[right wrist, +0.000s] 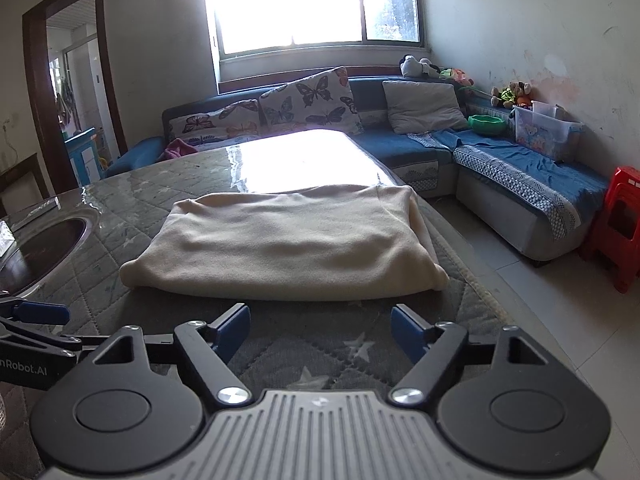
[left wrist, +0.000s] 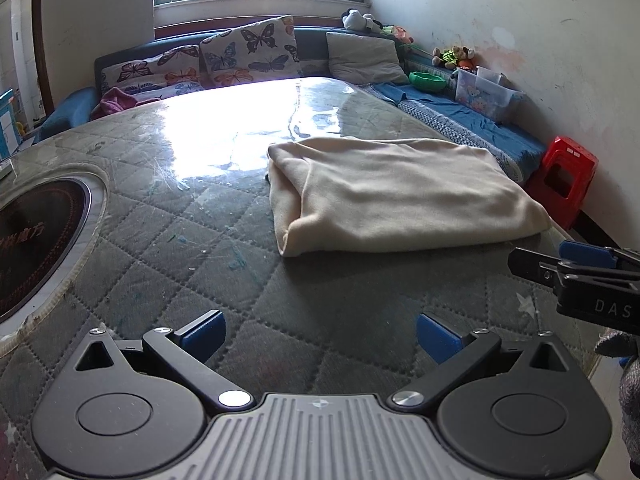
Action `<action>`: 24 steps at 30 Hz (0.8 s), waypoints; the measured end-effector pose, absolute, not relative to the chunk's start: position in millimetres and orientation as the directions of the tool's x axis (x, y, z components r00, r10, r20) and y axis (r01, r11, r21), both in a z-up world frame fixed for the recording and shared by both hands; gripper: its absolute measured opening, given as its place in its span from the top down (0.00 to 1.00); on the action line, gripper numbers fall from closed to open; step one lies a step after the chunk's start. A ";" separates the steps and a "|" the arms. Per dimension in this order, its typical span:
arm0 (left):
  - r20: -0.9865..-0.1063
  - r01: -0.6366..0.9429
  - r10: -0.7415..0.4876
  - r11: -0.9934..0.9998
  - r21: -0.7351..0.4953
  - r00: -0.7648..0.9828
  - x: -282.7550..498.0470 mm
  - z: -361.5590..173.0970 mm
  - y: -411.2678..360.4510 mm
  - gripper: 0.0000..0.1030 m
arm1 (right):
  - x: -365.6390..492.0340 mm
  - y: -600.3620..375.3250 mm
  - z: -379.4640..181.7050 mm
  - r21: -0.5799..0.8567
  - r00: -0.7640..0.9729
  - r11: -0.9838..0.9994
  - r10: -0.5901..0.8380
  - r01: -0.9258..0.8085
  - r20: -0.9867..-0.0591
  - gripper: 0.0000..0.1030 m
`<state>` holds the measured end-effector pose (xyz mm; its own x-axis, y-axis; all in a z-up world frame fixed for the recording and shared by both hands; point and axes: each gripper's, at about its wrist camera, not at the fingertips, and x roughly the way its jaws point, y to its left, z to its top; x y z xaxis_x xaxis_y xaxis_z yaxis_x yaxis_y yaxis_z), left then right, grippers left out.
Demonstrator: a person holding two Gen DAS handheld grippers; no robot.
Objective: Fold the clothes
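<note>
While the cream garment (right wrist: pixel 280 240) lies folded into a compact rectangle on the bench (right wrist: pixel 400 332), both the left gripper (left wrist: pixel 320 336) and right gripper (right wrist: pixel 320 328) are held spread and empty; whether another fold remains cannot be told.

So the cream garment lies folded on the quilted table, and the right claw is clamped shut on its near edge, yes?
Not quite. The cream garment does lie folded on the quilted table, but the right claw is open and short of the near edge, touching nothing. The right wrist view shows this.
</note>
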<state>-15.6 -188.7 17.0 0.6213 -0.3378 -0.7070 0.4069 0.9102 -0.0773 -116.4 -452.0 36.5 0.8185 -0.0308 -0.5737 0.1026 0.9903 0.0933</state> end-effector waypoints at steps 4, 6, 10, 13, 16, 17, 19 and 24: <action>-0.708 0.415 -0.340 0.907 -0.073 0.619 -18.4 16.1 -190.3 0.00 | -119.4 -452.1 34.4 0.100 0.814 0.990 -0.026 0.103 -0.581 0.19; -0.708 0.418 -0.341 0.906 -0.071 0.618 -19.7 15.6 -191.2 0.00 | -121.1 -451.7 33.9 0.102 0.813 0.990 -0.022 0.100 -0.582 0.16; -0.709 0.425 -0.344 0.903 -0.070 0.615 -22.5 14.7 -191.7 0.00 | -123.4 -451.1 33.0 0.105 0.812 0.990 -0.014 0.093 -0.584 0.12; -0.708 0.428 -0.347 0.901 -0.070 0.615 -23.7 14.6 -191.9 0.00 | -125.0 -449.6 32.7 0.101 0.813 0.991 -0.011 0.086 -0.583 0.10; -0.708 0.430 -0.348 0.900 -0.069 0.615 -24.4 14.7 -192.2 0.00 | -125.6 -449.3 32.8 0.102 0.814 0.992 -0.006 0.080 -0.581 0.07; -0.708 0.430 -0.348 0.900 -0.069 0.615 -24.6 14.7 -192.3 0.00 | -126.0 -449.2 32.8 0.104 0.815 0.992 -0.003 0.078 -0.580 0.06; -0.708 0.432 -0.349 0.899 -0.069 0.614 -24.6 14.7 -192.4 0.00 | -125.7 -449.4 32.8 0.105 0.815 0.992 -0.002 0.077 -0.580 0.05; -0.707 0.436 -0.353 0.897 -0.071 0.613 -25.4 15.1 -193.3 0.00 | -126.3 -450.2 33.4 0.107 0.818 0.991 -0.001 0.076 -0.576 0.04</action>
<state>-25.4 -193.3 15.1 0.6131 -0.3532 -0.7066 0.4356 0.8974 -0.0706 -126.3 -450.2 33.4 0.8176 -0.0006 -0.5758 0.0759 0.9914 0.1067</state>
